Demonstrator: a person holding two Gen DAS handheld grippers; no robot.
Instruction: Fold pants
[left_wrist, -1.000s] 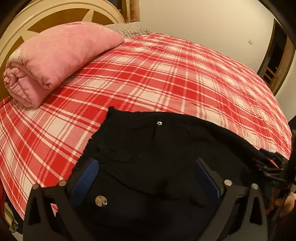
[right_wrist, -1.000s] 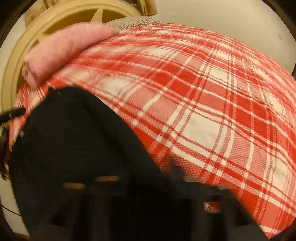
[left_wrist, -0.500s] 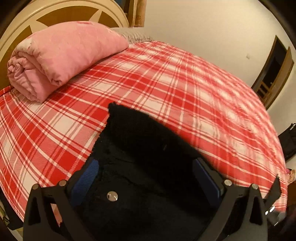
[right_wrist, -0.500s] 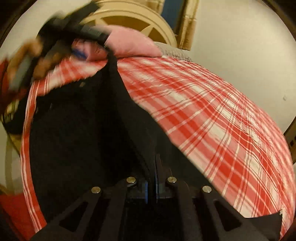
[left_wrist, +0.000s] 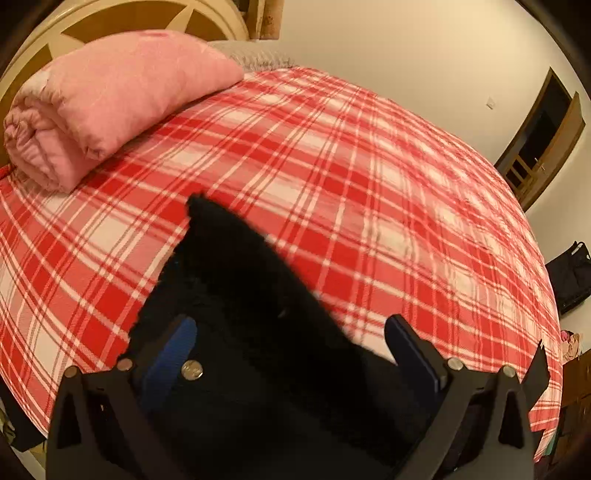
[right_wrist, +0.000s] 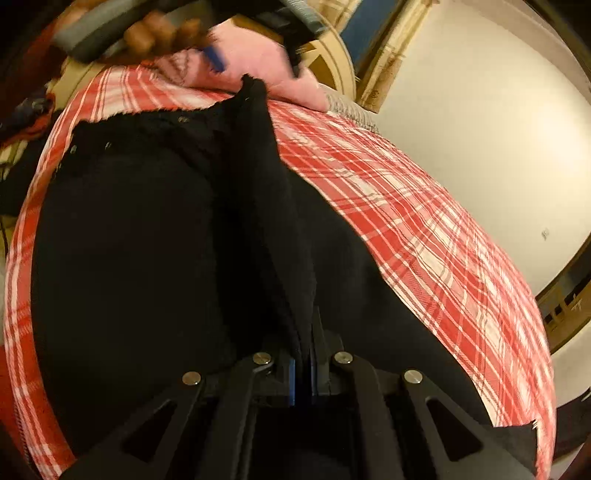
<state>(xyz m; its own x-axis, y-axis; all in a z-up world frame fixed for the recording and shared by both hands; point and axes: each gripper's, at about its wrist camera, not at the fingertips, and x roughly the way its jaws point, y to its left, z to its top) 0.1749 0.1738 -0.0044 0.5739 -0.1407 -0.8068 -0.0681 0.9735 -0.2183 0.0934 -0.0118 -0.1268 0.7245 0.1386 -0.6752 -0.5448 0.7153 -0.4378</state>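
Jaws: right gripper (right_wrist: 303, 369) clenched on pants (right_wrist: 155, 258) fold; left gripper (left_wrist: 291, 354) spread wide, empty.
Risk: thin pinch slips toward twelve o'clock, fold collapses on plaid bedspread (left_wrist: 369, 192).

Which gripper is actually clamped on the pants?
The right gripper: jaws shut on a fold of the black pants. The left gripper stands wide open over them.

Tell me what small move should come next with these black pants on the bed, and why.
Probably carry the pinched fabric on across and lay it down. The right gripper is shut on a raised ridge of the black pants, which is lifted off the plaid bedspread, so the fold looks unfinished. The left gripper stands open over the pants, holding nothing.
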